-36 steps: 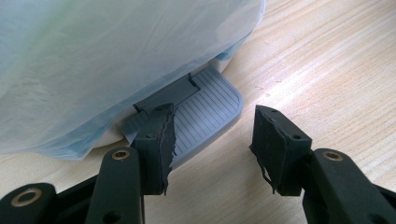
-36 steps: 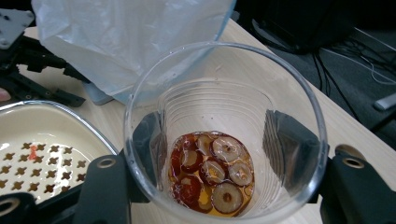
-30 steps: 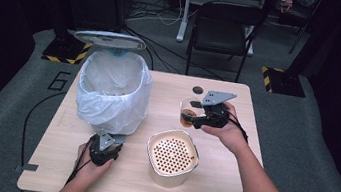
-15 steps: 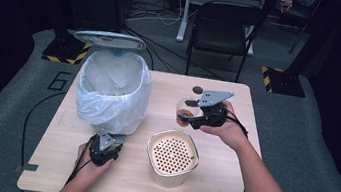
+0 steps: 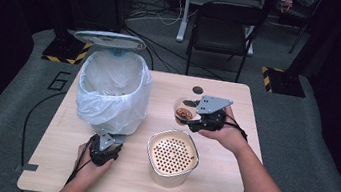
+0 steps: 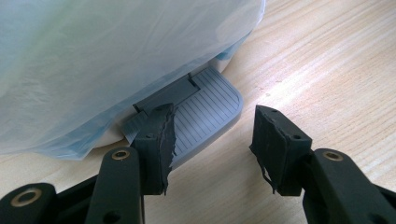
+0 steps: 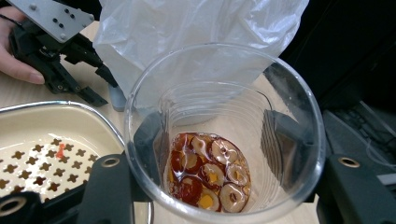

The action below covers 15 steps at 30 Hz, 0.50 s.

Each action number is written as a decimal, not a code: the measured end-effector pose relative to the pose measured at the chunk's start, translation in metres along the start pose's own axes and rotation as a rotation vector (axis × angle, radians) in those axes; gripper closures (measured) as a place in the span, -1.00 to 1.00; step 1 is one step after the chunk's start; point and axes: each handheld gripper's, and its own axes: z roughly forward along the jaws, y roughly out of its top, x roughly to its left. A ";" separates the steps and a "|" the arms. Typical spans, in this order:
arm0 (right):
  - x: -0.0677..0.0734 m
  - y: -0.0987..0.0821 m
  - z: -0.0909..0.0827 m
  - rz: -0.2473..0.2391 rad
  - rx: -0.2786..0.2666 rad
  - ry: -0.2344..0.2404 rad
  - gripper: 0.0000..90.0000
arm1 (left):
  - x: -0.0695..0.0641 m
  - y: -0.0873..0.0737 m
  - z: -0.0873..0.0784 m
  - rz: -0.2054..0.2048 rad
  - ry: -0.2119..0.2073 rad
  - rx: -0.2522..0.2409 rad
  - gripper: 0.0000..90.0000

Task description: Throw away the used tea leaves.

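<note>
- High view: the right claw point(image 5: 186, 120) grasps a clear cup point(image 5: 182, 112) by its wall, lifted near the middle of the tabletop point(image 5: 227, 182), toward its far-right part.
- Right gripper view: the cup point(image 7: 224, 135) sits between both jaws, 1 pad on each side of the wall, with brown fruit slices point(image 7: 210, 170) in a little liquid at its bottom.
- Step in hand, as I judge it: carrying the cup to be emptied, while the bin is held open.
- Left claw point(image 5: 104, 148), near the front-left edge, is clenched as far as it goes with nothing between the jaws; in the left gripper view 1 jaw rests on the grey pedal point(image 6: 205, 112) of the bin point(image 5: 113, 90), whose lid point(image 5: 109, 40) stands raised.
- Strainer basket point(image 5: 172, 156) stands just in front of the cup, the bin to its left.
- Next move likely calls for a steady tilt over the strainer or bin, keeping the grip firm so the wet cup does not slip.
</note>
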 end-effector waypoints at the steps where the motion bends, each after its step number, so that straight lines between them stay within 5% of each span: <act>1: 0.002 -0.001 0.000 -0.008 -0.005 -0.006 -0.07 | 0.000 0.000 0.000 0.001 0.002 0.000 0.09; 15: 0.020 -0.006 -0.003 -0.082 -0.020 -0.075 -0.05 | 0.000 0.000 0.000 -0.001 -0.001 0.000 0.09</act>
